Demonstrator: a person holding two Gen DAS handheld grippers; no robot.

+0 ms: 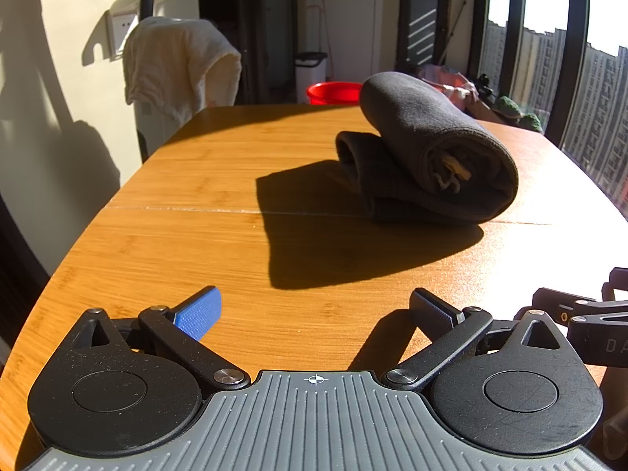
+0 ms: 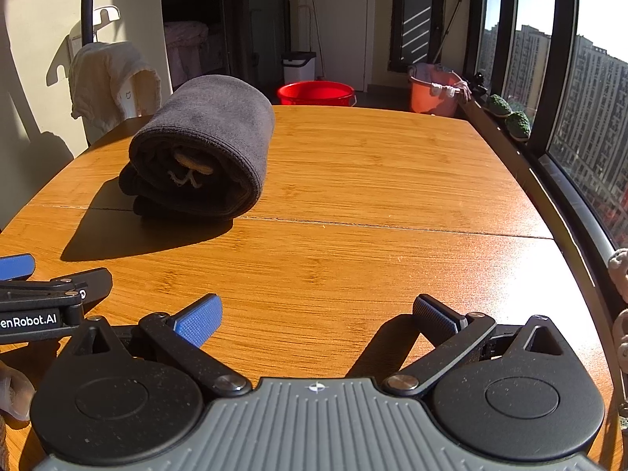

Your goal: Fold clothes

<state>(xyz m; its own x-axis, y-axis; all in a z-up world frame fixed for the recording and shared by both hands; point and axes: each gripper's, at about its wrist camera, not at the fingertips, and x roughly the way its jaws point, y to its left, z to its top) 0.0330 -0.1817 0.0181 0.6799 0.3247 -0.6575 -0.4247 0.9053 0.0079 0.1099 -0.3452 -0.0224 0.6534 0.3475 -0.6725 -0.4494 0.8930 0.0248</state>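
Observation:
A dark grey garment (image 1: 428, 149) lies folded into a thick roll on the wooden table (image 1: 219, 196), with a light drawstring showing at its near end. In the right wrist view the same folded garment (image 2: 204, 145) sits at the far left of the table (image 2: 373, 196). My left gripper (image 1: 314, 310) is open, low over the near table edge, well short of the garment, nothing between its fingers. My right gripper (image 2: 318, 314) is open too, beside the left one, whose fingers (image 2: 15, 267) show at the left edge. Neither touches the garment.
A cream cloth (image 1: 180, 62) hangs over a stand beyond the table's far left corner. A red basin (image 2: 316, 92), a white bin (image 2: 299, 64) and an orange bucket (image 2: 433, 88) stand on the floor behind. Windows and a sill with small plants (image 2: 518, 123) run along the right.

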